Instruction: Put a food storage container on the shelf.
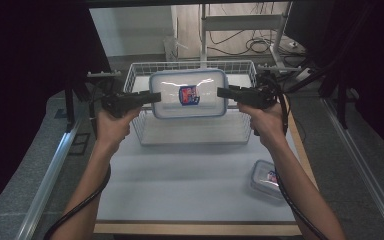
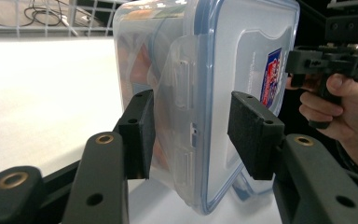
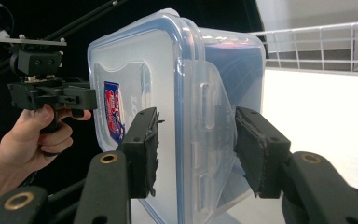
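Lidded box (image 1: 188,93) above wire basket (image 1: 142,71)

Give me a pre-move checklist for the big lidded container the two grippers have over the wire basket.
1. Left gripper closed across the container's left end latch: ok.
2. Right gripper closed across the opposite end latch: ok.
3. Container held level, lid up, seen from the high view: ok.
4. Container lifted clear of the wire basket rim: cannot tell; it sits over the basket with no visible gap.
5. Small container at the table's near right, out of the way: ok.
6. Lid latches fully snapped shut: cannot tell.
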Demonstrator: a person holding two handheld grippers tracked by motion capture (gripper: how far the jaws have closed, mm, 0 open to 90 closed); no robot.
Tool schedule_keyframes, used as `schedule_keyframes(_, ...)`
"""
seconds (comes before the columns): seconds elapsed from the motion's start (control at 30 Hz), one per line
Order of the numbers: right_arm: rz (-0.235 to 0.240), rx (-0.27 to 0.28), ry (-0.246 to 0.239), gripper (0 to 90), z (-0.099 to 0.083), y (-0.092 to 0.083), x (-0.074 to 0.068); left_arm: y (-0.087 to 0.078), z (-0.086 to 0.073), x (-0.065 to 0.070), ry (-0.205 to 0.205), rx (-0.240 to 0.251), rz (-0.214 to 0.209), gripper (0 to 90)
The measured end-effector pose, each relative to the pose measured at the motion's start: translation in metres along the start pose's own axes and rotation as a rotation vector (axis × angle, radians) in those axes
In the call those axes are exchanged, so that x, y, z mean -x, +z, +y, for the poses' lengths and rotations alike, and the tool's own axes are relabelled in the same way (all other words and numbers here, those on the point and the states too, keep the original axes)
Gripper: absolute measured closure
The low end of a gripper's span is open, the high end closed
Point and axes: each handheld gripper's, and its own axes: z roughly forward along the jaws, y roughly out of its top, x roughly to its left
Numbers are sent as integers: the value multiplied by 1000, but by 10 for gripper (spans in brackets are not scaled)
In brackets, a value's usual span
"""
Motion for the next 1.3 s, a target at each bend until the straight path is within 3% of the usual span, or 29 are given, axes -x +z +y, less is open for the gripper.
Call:
schedule_keyframes(0.47,-11,24,49,512,17,15,21,16,26,-19,-44,-1,12,518)
schedule_keyframes(0.77,-29,24,91,505,17,24,36,27,26,-30,-90,-11,19,517)
schedule_keyframes(1.1,-26,10,119,502,17,26,40,29,27,-31,-98,-2,20,514)
schedule_keyframes(1.3,-42,11,110,485,20,29,42,31,27,-32,-107,14,30,504)
